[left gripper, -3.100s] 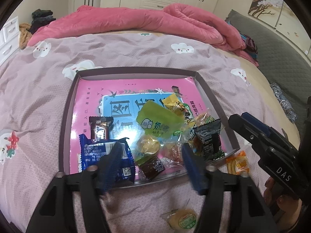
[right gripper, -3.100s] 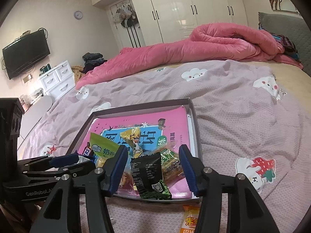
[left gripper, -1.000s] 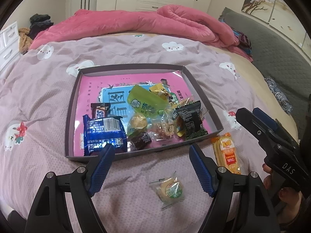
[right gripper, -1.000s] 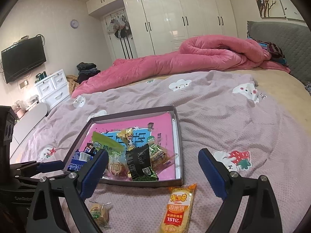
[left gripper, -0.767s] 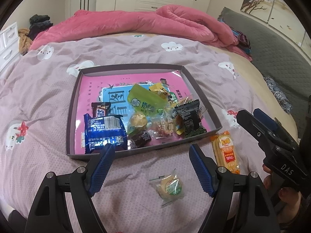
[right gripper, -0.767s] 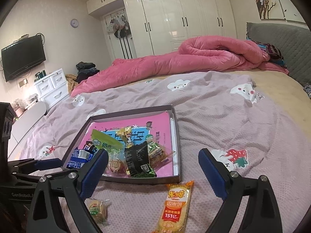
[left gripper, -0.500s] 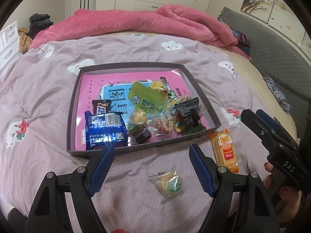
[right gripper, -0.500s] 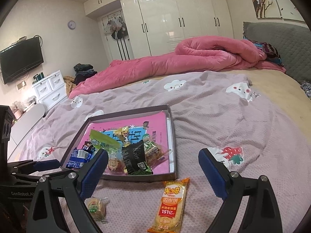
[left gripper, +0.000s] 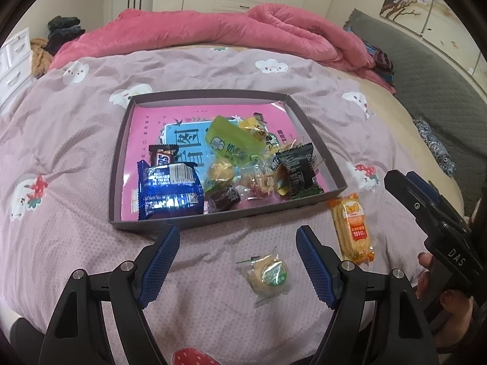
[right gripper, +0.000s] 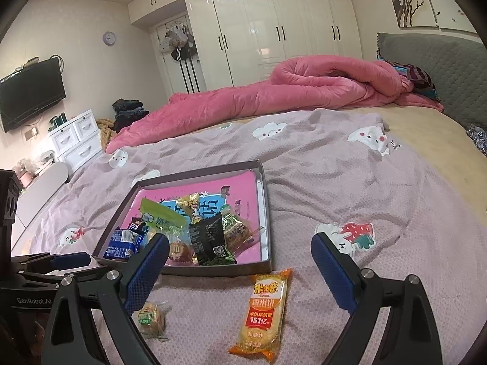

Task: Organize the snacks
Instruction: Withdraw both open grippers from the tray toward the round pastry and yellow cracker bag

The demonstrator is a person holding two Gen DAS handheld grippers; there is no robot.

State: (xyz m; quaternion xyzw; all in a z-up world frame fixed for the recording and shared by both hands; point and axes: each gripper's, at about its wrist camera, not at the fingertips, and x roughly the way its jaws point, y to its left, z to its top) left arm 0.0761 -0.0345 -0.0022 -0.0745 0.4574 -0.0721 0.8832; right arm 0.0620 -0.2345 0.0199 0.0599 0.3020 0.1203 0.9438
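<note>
Both tongs are hanging wide open and empty over the near edge of a bed (right gripper: 350,188). The left gripper (left gripper: 237,261) is spreading its blue pads (left gripper: 161,258) above a round cake in clear wrap (left gripper: 269,273), which is lying on the lilac bedspread between them, untouched. The right gripper (right gripper: 240,270) is gaping above an orange rice-cracker pack (right gripper: 264,307), which is lying lengthwise just outside the near right corner of a shallow grey tray (left gripper: 117,164). Inside the tray, the other snacks are crowding its near half: a blue wrapper (left gripper: 169,190) at the near left corner, a brown chocolate bar (left gripper: 162,156) just behind it, a green pouch (left gripper: 234,144) toward the middle, and a black packet (left gripper: 296,167) toward the right wall. A rumpled pink quilt (right gripper: 274,97) is sprawling across the far edge of the bed.
</note>
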